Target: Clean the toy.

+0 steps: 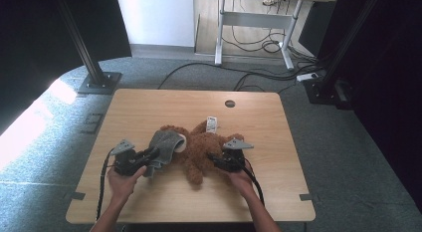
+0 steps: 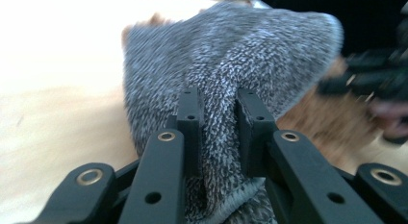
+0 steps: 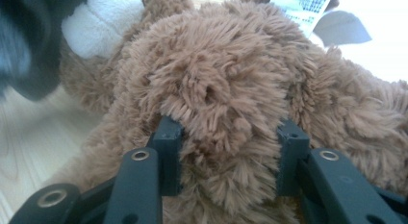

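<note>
A brown plush bear (image 1: 201,150) lies on the wooden table (image 1: 149,105), with a white label (image 1: 212,124) at its far side. A grey knitted sock (image 1: 164,145) covers the bear's left end. My left gripper (image 1: 149,157) is shut on the sock (image 2: 226,89); the knit is pinched between both fingers (image 2: 190,113). My right gripper (image 1: 216,160) grips the bear from the right. In the right gripper view its jaws press into a thick tuft of brown fur (image 3: 221,104), and a white plush patch (image 3: 103,22) shows at top left.
A round cable hole (image 1: 230,103) sits near the table's far edge. Black frame posts (image 1: 82,43) stand at the far left and far right on the carpet. A white desk (image 1: 259,23) and floor cables (image 1: 259,75) lie beyond the table.
</note>
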Available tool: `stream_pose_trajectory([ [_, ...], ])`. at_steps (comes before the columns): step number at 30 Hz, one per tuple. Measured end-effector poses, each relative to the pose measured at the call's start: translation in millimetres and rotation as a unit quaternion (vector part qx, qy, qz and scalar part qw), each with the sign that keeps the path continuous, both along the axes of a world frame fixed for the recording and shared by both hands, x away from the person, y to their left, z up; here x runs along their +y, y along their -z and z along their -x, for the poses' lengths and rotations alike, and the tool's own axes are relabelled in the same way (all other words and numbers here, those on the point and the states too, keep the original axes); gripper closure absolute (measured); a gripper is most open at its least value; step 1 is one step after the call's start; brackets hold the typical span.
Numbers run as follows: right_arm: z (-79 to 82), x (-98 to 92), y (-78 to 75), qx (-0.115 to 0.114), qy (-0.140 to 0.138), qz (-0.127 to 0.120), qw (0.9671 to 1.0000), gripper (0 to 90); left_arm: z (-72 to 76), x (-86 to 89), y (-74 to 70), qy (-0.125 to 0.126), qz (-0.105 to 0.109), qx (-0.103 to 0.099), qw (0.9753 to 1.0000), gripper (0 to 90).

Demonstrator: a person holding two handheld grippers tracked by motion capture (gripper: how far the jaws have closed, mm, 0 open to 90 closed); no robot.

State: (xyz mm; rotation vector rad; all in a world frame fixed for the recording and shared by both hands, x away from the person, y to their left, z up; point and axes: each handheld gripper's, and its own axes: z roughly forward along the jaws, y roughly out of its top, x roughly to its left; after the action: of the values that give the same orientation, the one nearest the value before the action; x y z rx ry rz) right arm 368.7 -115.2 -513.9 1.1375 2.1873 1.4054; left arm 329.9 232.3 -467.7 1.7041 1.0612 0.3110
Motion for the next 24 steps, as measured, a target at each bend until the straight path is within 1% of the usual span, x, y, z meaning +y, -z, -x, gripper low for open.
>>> stream_pose_trajectory([
  [1, 6.7, 1.3, 1.0, -0.012, -0.002, 0.007, 0.9999, 56.7, -1.8, -4.8, -5.4, 0.008, 0.004, -0.003, 1.0, 73.9],
  [2, 8.9, 1.8, 1.5, -0.016, -0.003, 0.009, 0.9998, 56.7, -4.1, -10.7, -10.7, 0.014, 0.007, -0.007, 0.9999, 73.9],
  [3, 10.4, 1.4, 1.9, -0.019, -0.005, 0.011, 0.9998, 56.8, -10.2, -23.9, -20.9, 0.024, 0.002, -0.015, 0.9996, 73.8],
  [4, 11.5, 1.0, 2.6, -0.02, -0.006, 0.008, 0.9998, 56.9, -14.1, -30.8, -25.2, 0.027, -0.004, -0.019, 0.9995, 73.8],
  [5, 12.4, 0.2, 3.4, -0.021, -0.007, 0.005, 0.9998, 57.0, -14.1, -30.8, -25.2, 0.027, -0.004, -0.019, 0.9995, 73.8],
  [6, 12.4, 0.2, 3.4, -0.021, -0.007, 0.005, 0.9998, 57.0, -18.6, -37.8, -28.2, 0.028, -0.009, -0.02, 0.9993, 73.8],
  [7, 14.2, -1.7, 5.6, -0.024, -0.007, -0.004, 0.9997, 57.3, -29.2, -51.4, -30.3, 0.032, -0.025, -0.014, 0.9991, 73.7],
  [8, 14.2, -1.7, 5.6, -0.024, -0.007, -0.004, 0.9997, 57.3, -29.2, -51.4, -30.3, 0.032, -0.025, -0.014, 0.9991, 73.6],
  [9, 16.1, -4.3, 7.9, -0.029, -0.007, -0.012, 0.9995, 57.5, -39.6, -63.1, -26.0, 0.028, -0.046, 0.0, 0.9986, 73.6],
  [10, 17.2, -5.1, 8.9, -0.031, -0.006, -0.017, 0.9994, 57.5, -39.6, -63.1, -26.0, 0.028, -0.046, 0.0, 0.9986, 73.5],
  [11, 17.8, -5.9, 9.1, -0.032, -0.008, -0.018, 0.9993, 57.5, -46.0, -68.7, -18.1, 0.026, -0.069, 0.007, 0.9973, 73.5],
  [12, 17.8, -5.9, 9.1, -0.032, -0.008, -0.018, 0.9993, 57.5, -46.0, -68.7, -18.1, 0.026, -0.069, 0.007, 0.9973, 73.5],
  [13, 19.1, -6.5, 8.9, -0.032, -0.012, -0.017, 0.9993, 57.5, -46.5, -67.9, -12.7, 0.021, -0.074, 0.005, 0.9971, 73.5],
  [14, 20.0, -6.8, 9.3, -0.033, -0.013, -0.018, 0.9992, 57.5, -45.6, -65.9, -11.4, 0.021, -0.072, 0.006, 0.9972, 73.6],
  [17, 21.8, -7.4, 9.9, -0.037, -0.02, -0.017, 0.999, 58.0, -41.4, -58.2, -9.1, 0.018, -0.084, 0.003, 0.9963, 74.1],
  [19, 23.2, -7.0, 9.9, -0.04, -0.021, -0.015, 0.9989, 58.5, -37.5, -50.5, -8.6, 0.01, -0.093, -0.001, 0.9956, 74.5],
  [20, 23.2, -7.0, 9.9, -0.04, -0.021, -0.015, 0.9989, 58.5, -37.5, -50.5, -8.6, 0.01, -0.093, -0.001, 0.9956, 74.7],
  [21, 25.3, -7.3, 10.2, -0.041, -0.022, -0.014, 0.9988, 58.8, -34.4, -39.5, -6.7, -0.004, -0.098, 0.0, 0.9952, 74.8],
  [22, 25.3, -7.3, 10.2, -0.041, -0.022, -0.014, 0.9988, 58.8, -34.4, -39.5, -6.7, -0.004, -0.098, 0.0, 0.9952, 75.0],
  [24, 27.2, -8.6, 11.0, -0.042, -0.022, -0.014, 0.9987, 59.4, -33.3, -25.8, -2.4, -0.022, -0.103, 0.008, 0.9944, 75.1],
])
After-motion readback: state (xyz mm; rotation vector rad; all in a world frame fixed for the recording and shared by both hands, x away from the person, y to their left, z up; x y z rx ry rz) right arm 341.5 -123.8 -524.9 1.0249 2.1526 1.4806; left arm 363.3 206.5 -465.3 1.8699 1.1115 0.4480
